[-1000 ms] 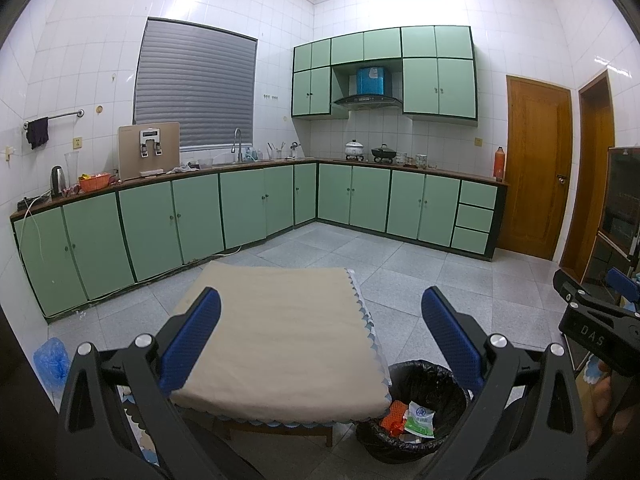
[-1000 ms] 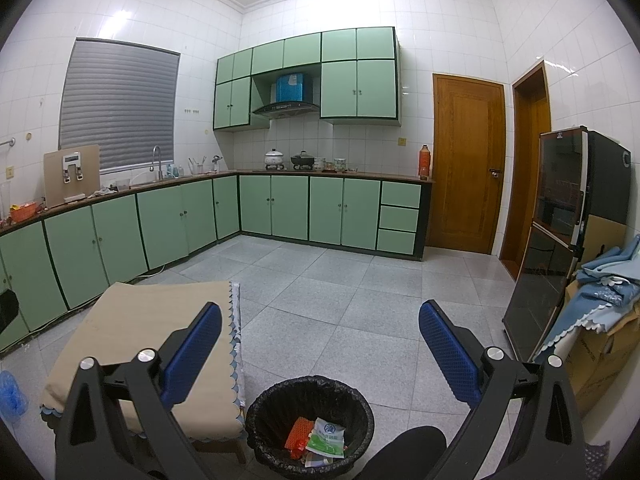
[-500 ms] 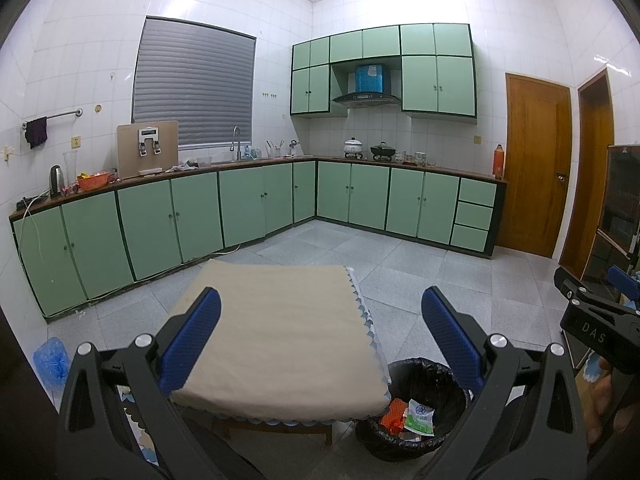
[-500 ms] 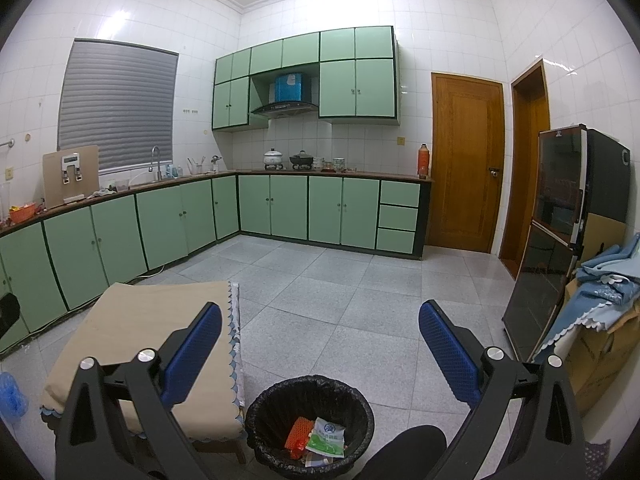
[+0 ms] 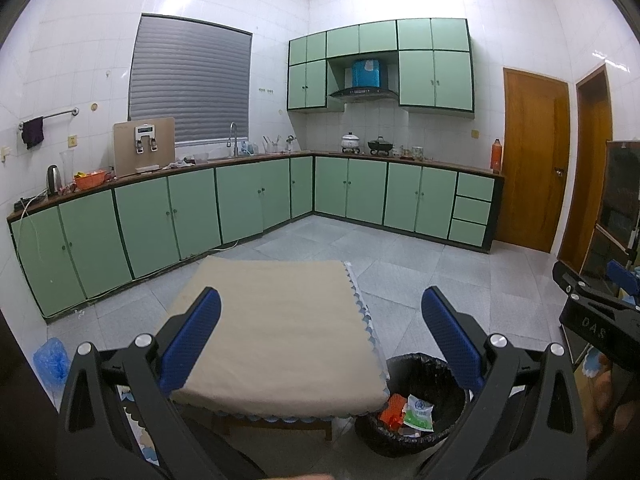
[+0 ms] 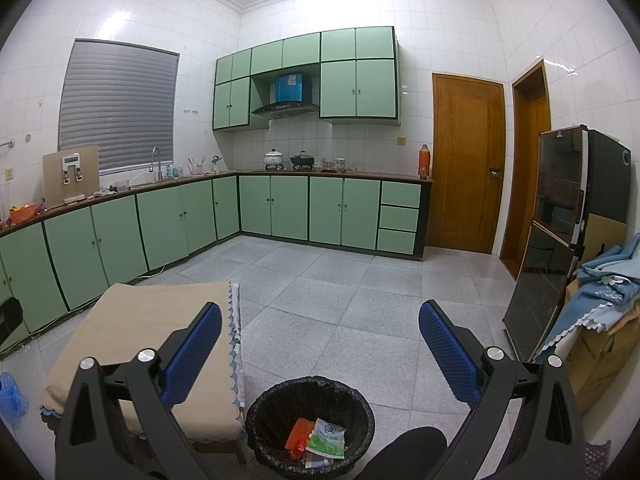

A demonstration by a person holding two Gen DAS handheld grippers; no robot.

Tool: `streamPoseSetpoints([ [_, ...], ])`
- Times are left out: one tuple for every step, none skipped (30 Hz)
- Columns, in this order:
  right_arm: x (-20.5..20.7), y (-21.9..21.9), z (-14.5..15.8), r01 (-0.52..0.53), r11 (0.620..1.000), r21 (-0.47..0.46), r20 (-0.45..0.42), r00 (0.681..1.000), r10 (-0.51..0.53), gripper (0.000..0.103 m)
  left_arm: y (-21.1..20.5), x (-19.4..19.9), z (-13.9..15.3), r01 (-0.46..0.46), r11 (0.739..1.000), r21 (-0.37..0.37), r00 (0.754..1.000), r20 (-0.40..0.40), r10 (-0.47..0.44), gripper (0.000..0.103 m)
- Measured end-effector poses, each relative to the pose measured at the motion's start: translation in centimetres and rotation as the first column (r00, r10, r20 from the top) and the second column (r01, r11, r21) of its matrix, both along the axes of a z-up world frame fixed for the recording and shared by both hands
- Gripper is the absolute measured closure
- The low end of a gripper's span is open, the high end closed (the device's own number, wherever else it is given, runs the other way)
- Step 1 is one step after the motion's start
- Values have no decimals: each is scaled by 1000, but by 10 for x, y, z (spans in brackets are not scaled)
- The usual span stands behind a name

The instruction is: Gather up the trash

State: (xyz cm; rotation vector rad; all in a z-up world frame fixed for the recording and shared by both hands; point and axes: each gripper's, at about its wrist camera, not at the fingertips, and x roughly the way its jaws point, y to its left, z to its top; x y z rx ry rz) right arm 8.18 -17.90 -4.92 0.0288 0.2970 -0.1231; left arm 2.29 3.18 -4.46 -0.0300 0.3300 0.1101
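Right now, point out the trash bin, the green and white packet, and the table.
trash bin (image 6: 260, 408): right wrist view, black liner at left rim.
green and white packet (image 6: 327, 438): right wrist view, packet's middle.
table (image 5: 276, 320): left wrist view, bare beige cloth top.

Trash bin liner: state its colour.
Black trash bin liner; clearest in the right wrist view.

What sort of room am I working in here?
Most likely a home kitchen: green cabinets under a counter, a sink faucet, and pots on a stove below a range hood.
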Motion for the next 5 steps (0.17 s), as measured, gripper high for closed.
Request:
streamPoseSetpoints([
  [0, 0, 0, 0, 1000, -1, 1, 1000, 0, 6, 0, 0, 0, 1, 1000, 1, 1000, 1, -1, 6],
  [0, -1, 1, 1, 1000, -1, 3, 1000, -1, 6, 0, -1, 0, 1, 1000, 3, 1000, 2, -1, 6],
  [1, -1, 0, 0, 1000, -1, 3, 1000, 0, 6, -2, 0, 1, -1, 1000, 5, 1000, 2, 1, 6],
  [1, -2, 0, -1, 1000, -1, 3, 1000, 1, 6, -2, 0, 1, -1, 1000, 3, 1000, 2, 1, 6],
  [0, -1, 0, 1, 1000, -1, 4, 1000, -1, 6, -1, 0, 1, 0, 1000, 2, 1000, 2, 0, 6],
])
